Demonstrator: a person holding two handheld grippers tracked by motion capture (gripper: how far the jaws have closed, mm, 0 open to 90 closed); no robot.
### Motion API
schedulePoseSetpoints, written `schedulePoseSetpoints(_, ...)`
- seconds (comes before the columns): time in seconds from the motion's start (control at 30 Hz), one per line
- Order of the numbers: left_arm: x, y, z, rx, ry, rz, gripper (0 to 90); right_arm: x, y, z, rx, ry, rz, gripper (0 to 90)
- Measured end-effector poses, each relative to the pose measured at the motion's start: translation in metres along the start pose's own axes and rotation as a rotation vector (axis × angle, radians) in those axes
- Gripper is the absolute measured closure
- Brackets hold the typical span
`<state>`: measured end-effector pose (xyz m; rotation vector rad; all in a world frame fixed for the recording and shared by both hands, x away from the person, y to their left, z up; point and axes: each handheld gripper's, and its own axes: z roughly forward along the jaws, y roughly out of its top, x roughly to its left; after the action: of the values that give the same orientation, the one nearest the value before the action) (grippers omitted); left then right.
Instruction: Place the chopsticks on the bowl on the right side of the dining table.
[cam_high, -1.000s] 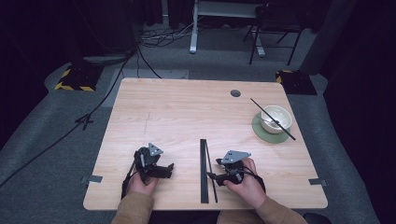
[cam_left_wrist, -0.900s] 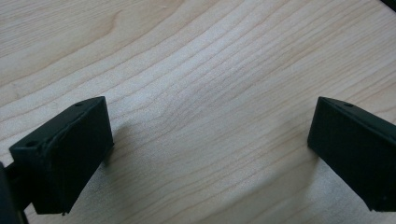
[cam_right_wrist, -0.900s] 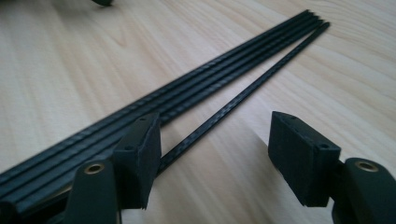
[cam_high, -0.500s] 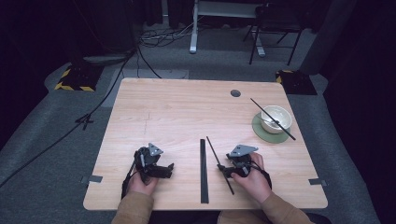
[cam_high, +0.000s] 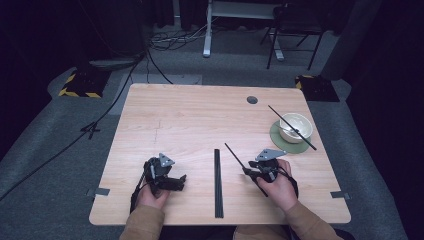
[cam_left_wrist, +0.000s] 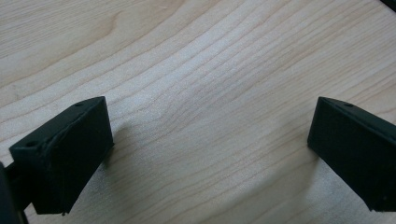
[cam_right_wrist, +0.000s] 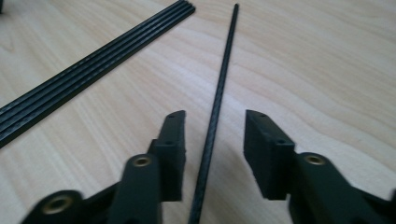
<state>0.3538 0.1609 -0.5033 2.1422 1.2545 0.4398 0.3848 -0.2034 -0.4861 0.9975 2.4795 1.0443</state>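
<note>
White bowl (cam_high: 295, 126) on green coaster (cam_high: 278, 139) holds 1 black rod (cam_high: 292, 127).

No legible text or labels

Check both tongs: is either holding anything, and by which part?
Nothing is gripped yet. The right tongs have just been closing around the thin black rod, but a gap shows on either side of it. The left tongs stand open and empty.
</note>
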Motion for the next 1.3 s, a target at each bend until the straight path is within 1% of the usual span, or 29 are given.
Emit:
schedulePoseSetpoints(0.03, 0.000, 0.000, 0.000, 0.000, 0.000, 0.000, 0.3, -0.001, -0.001, 0.000, 0.004, 0.010, -0.009, 66.2)
schedulePoseSetpoints(0.13, 0.000, 0.000, 0.000, -0.002, -0.001, 0.000, 0.3, -0.001, -0.002, -0.001, 0.018, 0.027, -0.003, 73.2)
schedulePoseSetpoints(0.2, 0.000, 0.000, 0.000, 0.000, 0.000, 0.000, 0.3, -0.001, -0.002, 0.000, 0.036, 0.055, -0.003, 76.2)
schedulePoseSetpoints(0.27, 0.000, 0.000, 0.000, 0.000, 0.000, 0.000, 0.3, -0.002, -0.003, 0.001, 0.049, 0.059, -0.008, 80.1)
schedulePoseSetpoints(0.3, 0.000, 0.000, 0.000, 0.000, 0.000, 0.000, 0.3, -0.003, -0.003, 0.001, 0.048, 0.056, -0.018, 82.6)
schedulePoseSetpoints(0.33, 0.000, 0.000, 0.000, 0.000, 0.000, 0.000, 0.3, -0.004, -0.003, 0.001, 0.054, 0.056, -0.011, 83.7)
schedulePoseSetpoints(0.47, 0.000, 0.000, 0.000, 0.000, 0.000, 0.000, 0.3, -0.011, -0.004, -0.001, 0.059, 0.043, 0.008, 85.5)
schedulePoseSetpoints(0.53, 0.000, 0.000, 0.000, 0.000, 0.000, 0.000, 0.3, -0.013, -0.004, -0.002, 0.060, 0.045, 0.029, 86.0)
schedulePoseSetpoints(0.57, 0.000, 0.000, 0.000, 0.000, 0.000, 0.000, 0.3, -0.014, -0.004, -0.002, 0.057, 0.041, 0.028, 86.1)
schedulePoseSetpoints(0.67, 0.000, 0.000, 0.000, 0.000, 0.000, 0.000, 0.3, -0.017, -0.004, -0.001, 0.051, 0.034, 0.048, 86.1)
schedulePoseSetpoints(0.77, 0.000, 0.000, 0.000, 0.000, 0.000, 0.000, 0.3, -0.021, -0.003, -0.004, 0.040, 0.030, 0.058, 86.2)
schedulePoseSetpoints(0.8, 0.000, 0.000, 0.000, 0.001, -0.001, 0.000, 0.3, -0.022, -0.003, -0.005, 0.035, 0.030, 0.050, 86.2)
schedulePoseSetpoints(0.87, 0.000, 0.000, 0.000, 0.000, -0.003, -0.002, 0.3, -0.024, -0.001, -0.009, 0.026, 0.031, 0.052, 86.2)
schedulePoseSetpoints(0.93, -0.001, 0.000, 0.000, -0.002, -0.003, -0.005, 0.3, -0.024, 0.002, -0.013, 0.012, 0.044, 0.050, 86.2)
schedulePoseSetpoints(1.1, 0.000, 0.000, 0.000, 0.000, -0.002, 0.001, 0.3, -0.026, 0.004, -0.022, -0.009, 0.047, 0.047, 86.2)
schedulePoseSetpoints(1.17, 0.000, 0.000, 0.000, -0.001, -0.003, 0.001, 0.3, -0.027, 0.005, -0.027, -0.017, 0.055, 0.042, 86.2)
schedulePoseSetpoints(1.2, 0.000, 0.000, 0.001, -0.004, -0.004, 0.003, 0.3, -0.026, 0.006, -0.030, -0.023, 0.061, 0.051, 86.2)
schedulePoseSetpoints(1.3, 0.000, 0.001, 0.001, -0.001, -0.012, 0.002, 0.2, -0.028, 0.009, -0.038, -0.040, 0.077, 0.042, 86.2)
